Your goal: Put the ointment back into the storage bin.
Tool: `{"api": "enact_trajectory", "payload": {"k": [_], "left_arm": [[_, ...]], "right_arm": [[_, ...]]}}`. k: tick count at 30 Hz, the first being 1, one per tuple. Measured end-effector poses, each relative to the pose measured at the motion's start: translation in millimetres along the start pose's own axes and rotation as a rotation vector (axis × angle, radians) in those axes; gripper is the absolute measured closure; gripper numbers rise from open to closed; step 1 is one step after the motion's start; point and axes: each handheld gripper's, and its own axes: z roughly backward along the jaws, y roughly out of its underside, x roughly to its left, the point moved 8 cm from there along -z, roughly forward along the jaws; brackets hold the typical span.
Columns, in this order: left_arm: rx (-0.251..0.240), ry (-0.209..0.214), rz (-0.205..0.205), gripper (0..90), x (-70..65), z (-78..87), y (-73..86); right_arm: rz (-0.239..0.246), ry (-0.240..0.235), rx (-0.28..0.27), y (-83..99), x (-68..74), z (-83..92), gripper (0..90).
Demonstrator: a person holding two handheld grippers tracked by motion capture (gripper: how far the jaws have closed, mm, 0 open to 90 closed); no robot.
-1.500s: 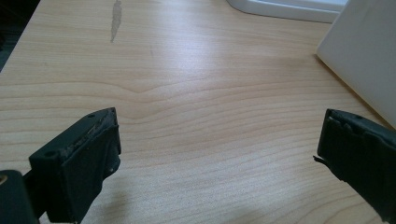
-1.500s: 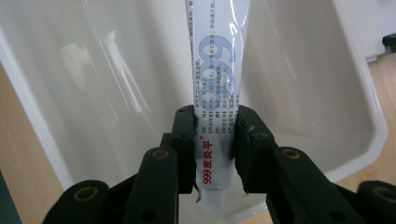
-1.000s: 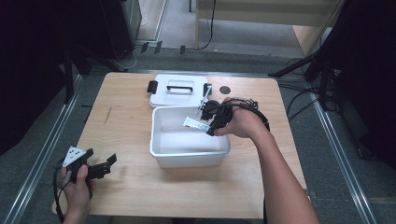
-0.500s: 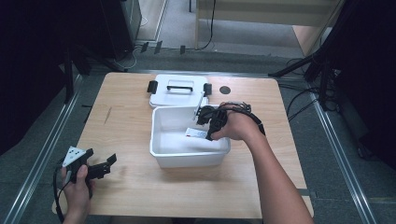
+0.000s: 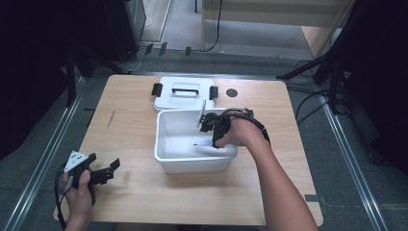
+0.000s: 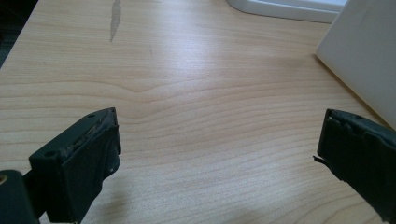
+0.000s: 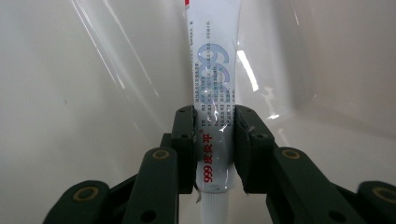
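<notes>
Inside the white bin (image 5: 192, 163), the right claw (image 7: 214, 135) pinches a tube (image 7: 212, 79); the lid (image 5: 183, 94) lies behind it.

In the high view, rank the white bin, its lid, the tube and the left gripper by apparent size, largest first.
1. white bin
2. lid, partly hidden behind the bin
3. left gripper
4. tube, mostly hidden by the right gripper, so unsure

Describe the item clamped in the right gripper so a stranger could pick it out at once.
On the wooden table stands an open white bin, its lid lying behind it. Inside the bin, the right gripper clamps a slim white tube. Red and blue print sets it apart from the plain white plastic around it.
</notes>
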Motion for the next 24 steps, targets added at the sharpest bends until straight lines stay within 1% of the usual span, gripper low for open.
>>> {"api": "enact_trajectory", "payload": {"k": [4,7,9,10,11,12,14,19,24], "left_arm": [[0.0,-0.001,-0.001,0.1,0.0,0.0,0.0],[0.0,-0.001,-0.001,0.1,0.0,0.0,0.0],[-0.001,-0.001,0.0,0.1,-0.1,0.0,0.0],[-0.001,0.0,-0.001,0.1,-0.1,0.1,0.0],[-0.001,0.0,-0.001,0.1,-0.1,0.1,0.0],[-0.002,-0.001,0.0,0.1,0.0,0.0,-0.1],[0.0,0.0,0.0,0.1,0.0,0.0,0.0],[0.0,0.0,0.001,0.1,0.0,0.0,0.0],[0.001,0.001,0.0,0.1,-0.1,0.0,0.0]], "right_arm": [[-0.001,-0.004,0.014,-1.1,1.8,-1.6,72.4],[0.008,-0.013,0.038,-1.8,4.6,-5.7,72.3],[0.007,-0.013,0.047,-1.6,5.2,-6.9,72.3],[0.009,-0.011,0.064,-1.3,5.6,-9.1,72.2],[0.009,-0.011,0.064,-1.3,5.6,-9.1,72.2],[0.008,-0.005,0.079,-1.2,5.6,-10.9,72.1],[0.01,-0.004,0.089,-1.5,5.8,-12.8,72.0],[0.009,-0.013,0.101,-1.9,7.2,-15.4,71.9],[0.01,-0.007,0.106,-0.6,6.8,-15.6,72.0]]}}
